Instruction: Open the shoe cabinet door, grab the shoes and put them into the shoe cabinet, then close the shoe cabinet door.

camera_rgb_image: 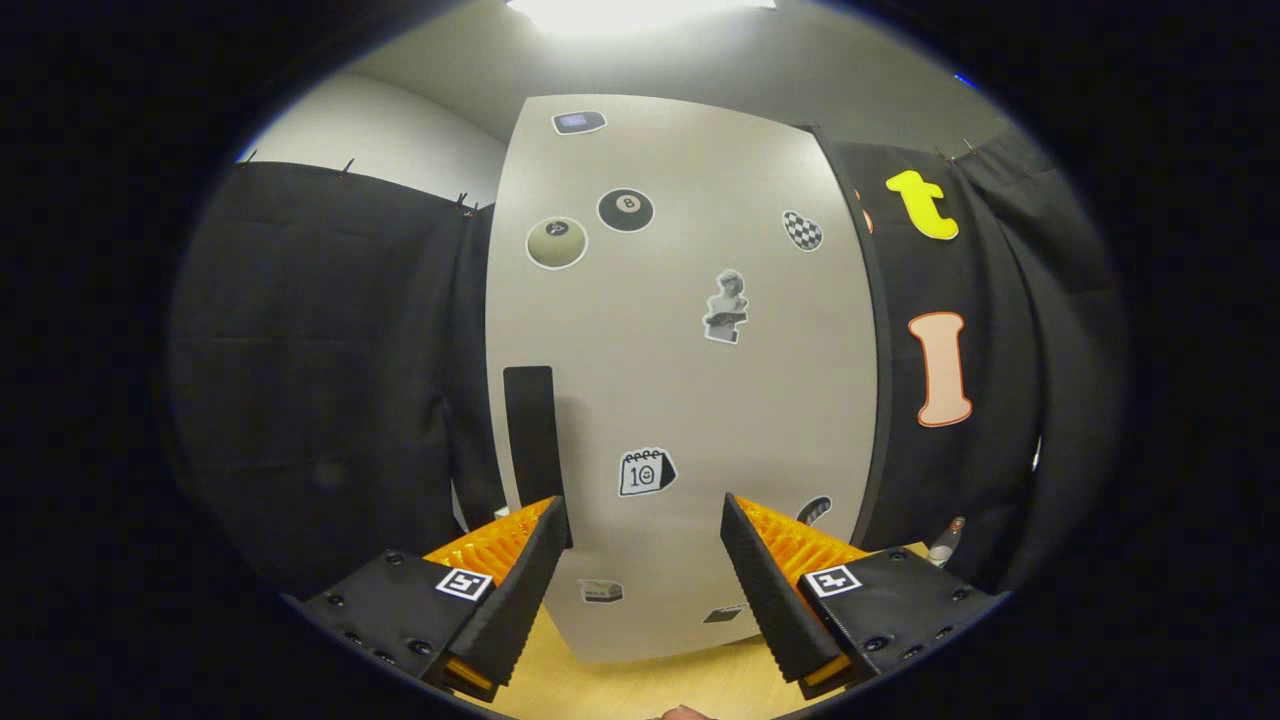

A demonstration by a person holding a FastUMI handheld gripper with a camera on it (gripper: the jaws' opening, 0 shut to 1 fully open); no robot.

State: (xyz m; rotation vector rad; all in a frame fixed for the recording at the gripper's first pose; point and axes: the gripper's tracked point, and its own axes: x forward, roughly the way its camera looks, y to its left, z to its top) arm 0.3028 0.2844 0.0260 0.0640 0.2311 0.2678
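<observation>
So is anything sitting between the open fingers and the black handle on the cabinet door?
Nothing visible does. The gripper is open and holds nothing, facing the closed cabinet door. The black handle stands just beyond the left finger's tip, with bare door face and wooden surface between the fingers.

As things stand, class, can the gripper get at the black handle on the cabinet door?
Probably yes: the fingers are open, nothing lies between them and the door, and the handle is just above the left finger.
</observation>
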